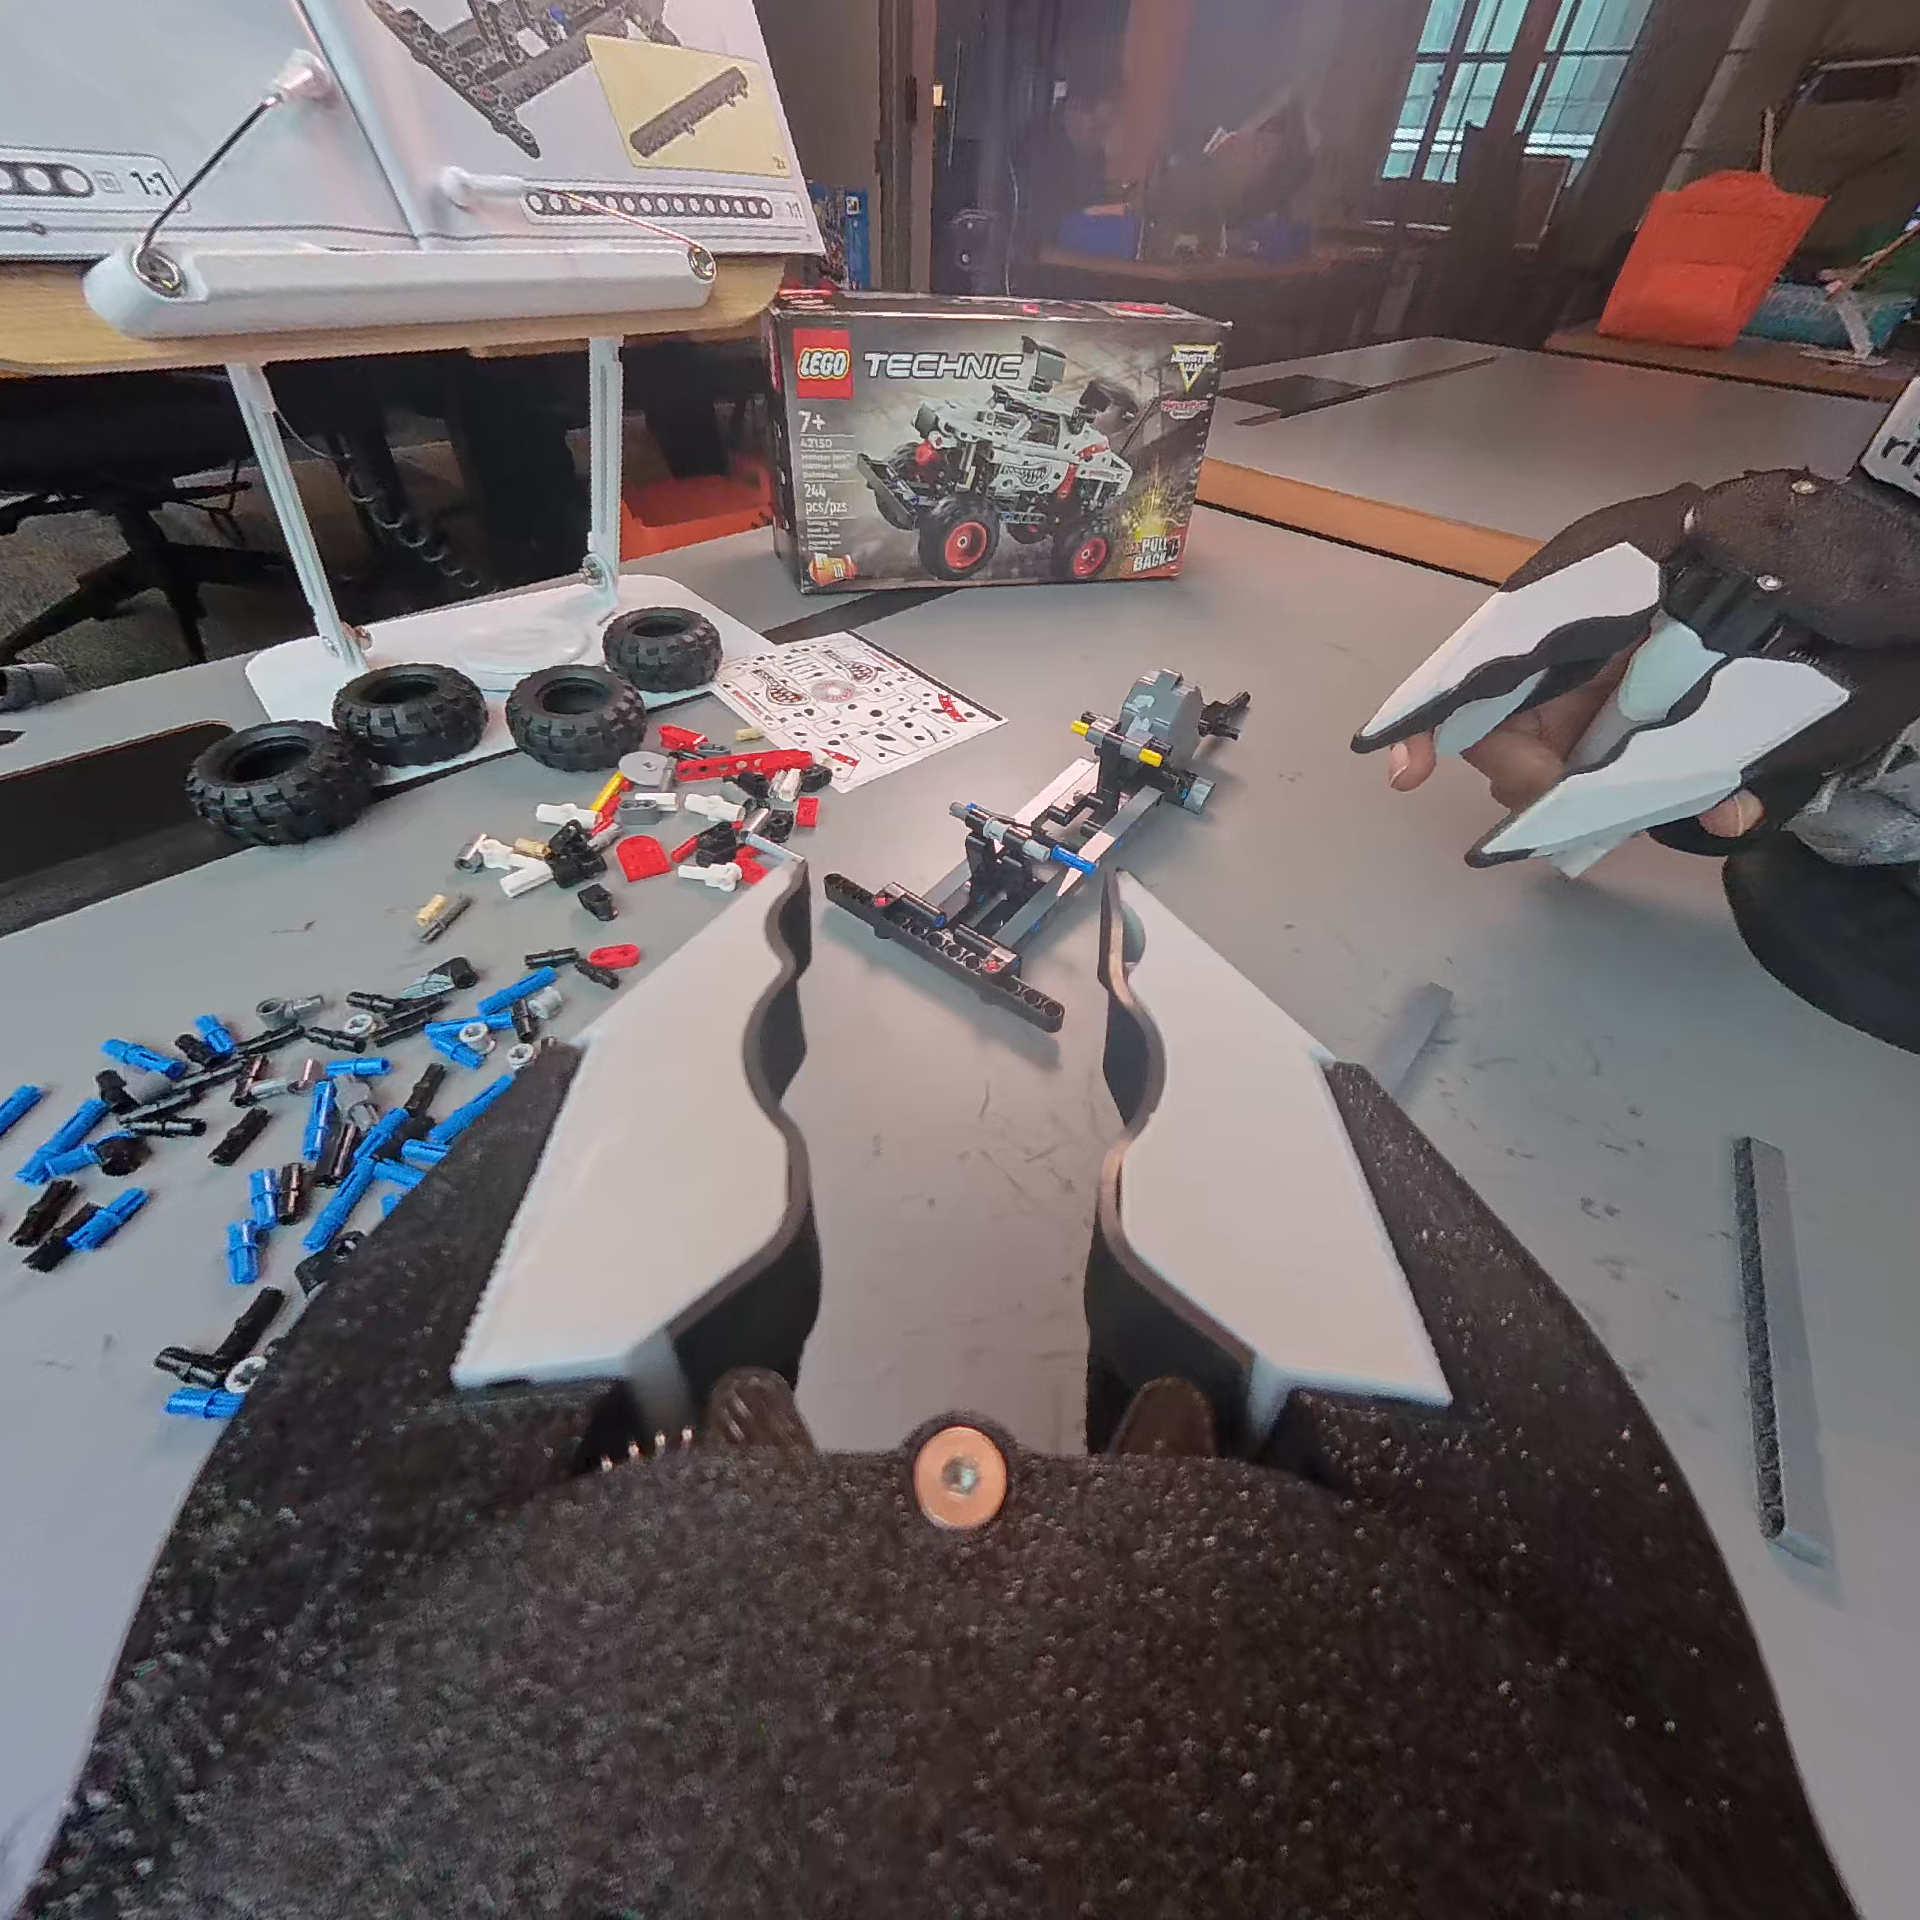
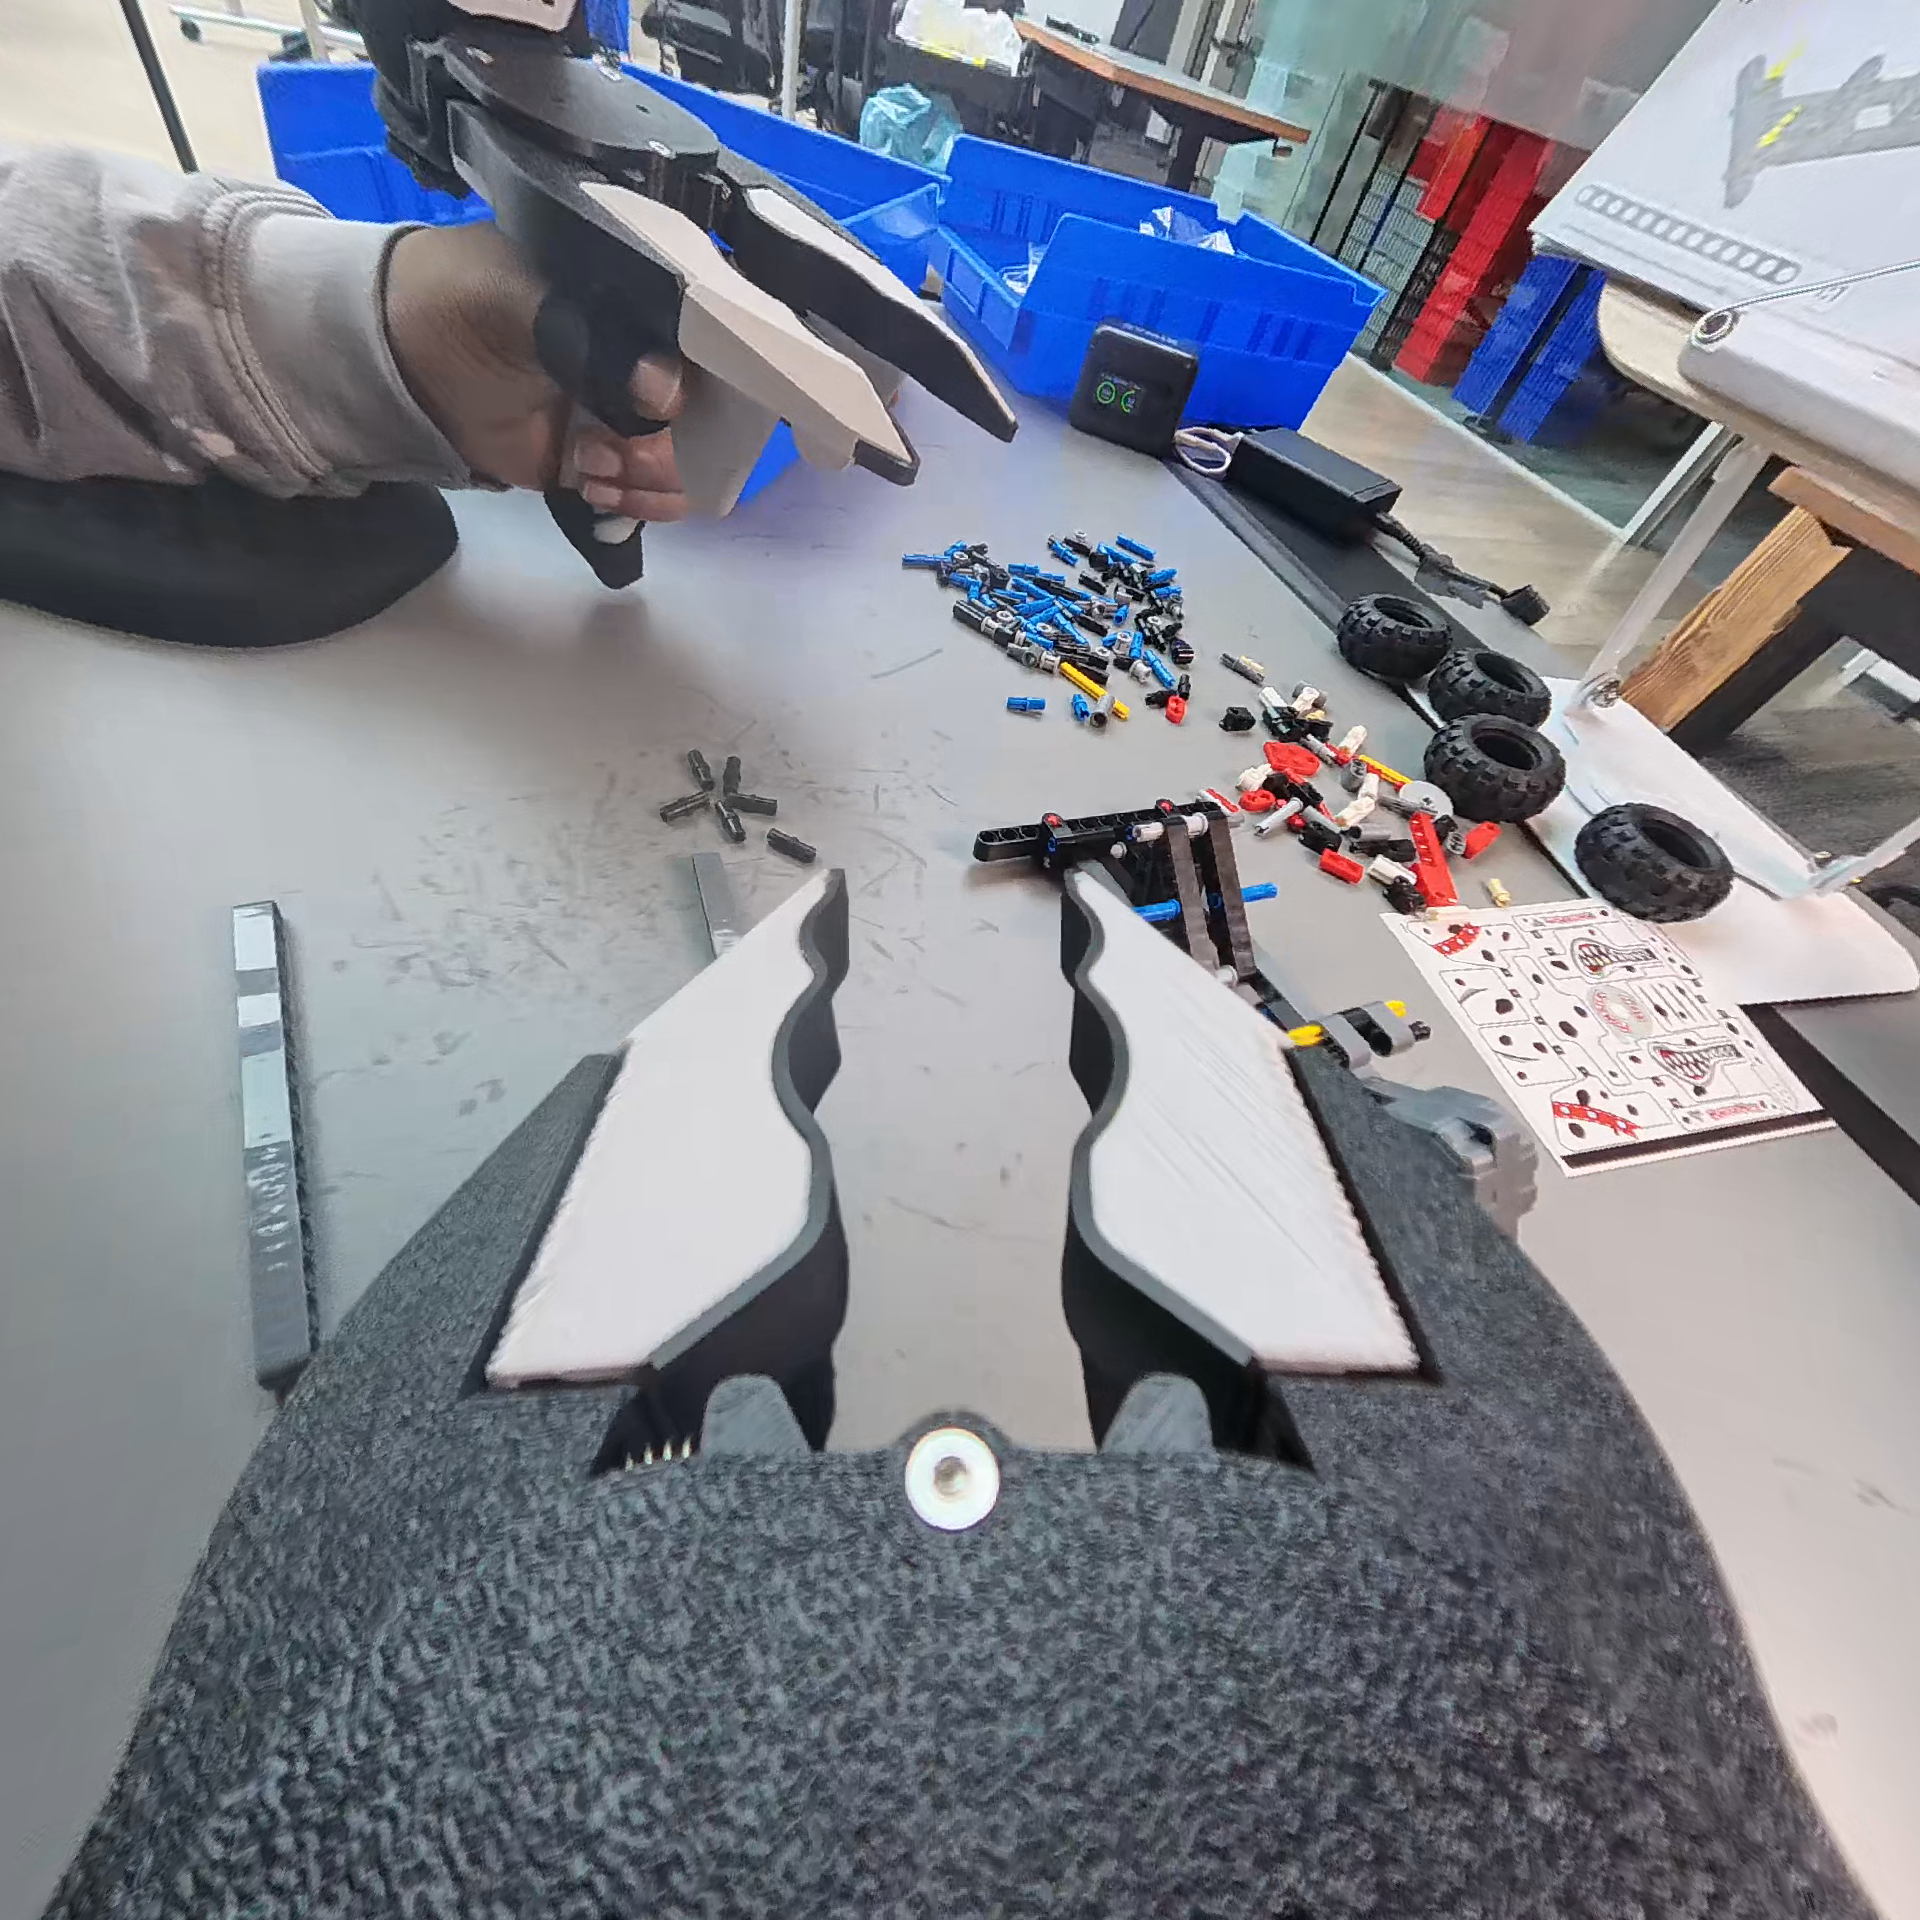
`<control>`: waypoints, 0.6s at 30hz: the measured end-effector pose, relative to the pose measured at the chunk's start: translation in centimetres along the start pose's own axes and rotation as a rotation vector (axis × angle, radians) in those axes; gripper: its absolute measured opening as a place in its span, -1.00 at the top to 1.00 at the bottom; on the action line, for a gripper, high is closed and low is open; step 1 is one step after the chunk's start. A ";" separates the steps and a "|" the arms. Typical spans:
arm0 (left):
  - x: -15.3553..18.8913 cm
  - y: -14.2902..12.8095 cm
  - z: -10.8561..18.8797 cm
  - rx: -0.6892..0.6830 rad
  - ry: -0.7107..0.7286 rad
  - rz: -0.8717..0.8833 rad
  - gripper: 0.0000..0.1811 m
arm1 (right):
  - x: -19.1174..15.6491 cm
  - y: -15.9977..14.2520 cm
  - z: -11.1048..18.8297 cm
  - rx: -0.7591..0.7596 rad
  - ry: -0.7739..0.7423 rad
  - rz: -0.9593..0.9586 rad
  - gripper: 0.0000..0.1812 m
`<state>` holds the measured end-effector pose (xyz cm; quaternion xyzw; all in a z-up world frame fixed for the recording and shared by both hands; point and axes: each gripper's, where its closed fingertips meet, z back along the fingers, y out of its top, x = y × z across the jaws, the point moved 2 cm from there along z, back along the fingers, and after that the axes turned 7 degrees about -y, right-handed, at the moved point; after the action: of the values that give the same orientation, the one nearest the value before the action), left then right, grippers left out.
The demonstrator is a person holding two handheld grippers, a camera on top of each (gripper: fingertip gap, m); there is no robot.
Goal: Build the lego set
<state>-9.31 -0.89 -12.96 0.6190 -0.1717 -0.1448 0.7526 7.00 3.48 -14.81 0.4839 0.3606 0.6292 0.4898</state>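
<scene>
A partly built black chassis (image 1: 1023, 868) with blue pins and a grey motor block lies on the grey table (image 1: 935, 1143), just beyond my left gripper (image 1: 954, 883), which is open and empty. My right gripper (image 2: 954, 883) is open and empty too; its right finger covers part of the chassis (image 2: 1091, 828). Each gripper also shows in the other's view, held above the table: the right one (image 1: 1418, 800) and the left one (image 2: 956, 447). Two long grey beams (image 1: 1766, 1351) (image 2: 265, 1122) lie loose. Several black pins (image 2: 727, 800) lie beside them.
A pile of blue and black pins (image 1: 260, 1122) and a mixed red, white and black pile (image 1: 686, 810) lie left of the chassis. Several tyres (image 1: 416, 717), a sticker sheet (image 1: 857, 707), the set box (image 1: 987, 447) and a booklet stand (image 1: 416, 270) are behind. Blue bins (image 2: 1143, 270) line the far edge.
</scene>
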 end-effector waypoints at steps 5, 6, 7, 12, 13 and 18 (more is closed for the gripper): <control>0.4 0.0 0.0 -0.003 -0.016 -0.013 0.38 | 0.2 -0.4 0.1 0.008 -0.004 0.003 0.63; 0.6 0.0 0.0 -0.004 -0.022 -0.017 0.38 | 0.2 -0.4 0.1 0.008 -0.005 0.000 0.63; 0.7 0.0 0.0 -0.005 -0.026 -0.021 0.38 | 0.3 -0.5 0.0 0.009 -0.003 -0.006 0.63; 1.3 0.2 0.0 -0.006 -0.051 -0.027 0.38 | 0.9 -1.6 -0.2 -0.020 -0.008 -0.028 0.64; 1.4 0.2 0.0 -0.005 -0.055 -0.029 0.38 | 1.1 -1.8 -0.2 -0.028 -0.013 -0.030 0.64; 1.9 -0.2 -0.3 -0.023 -0.053 -0.067 0.39 | 1.3 -1.8 0.1 -0.017 -0.005 -0.048 0.66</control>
<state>-7.46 -1.50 -13.07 0.6118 -0.1689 -0.1882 0.7495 7.48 5.17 -16.12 0.4725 0.3655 0.6191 0.5098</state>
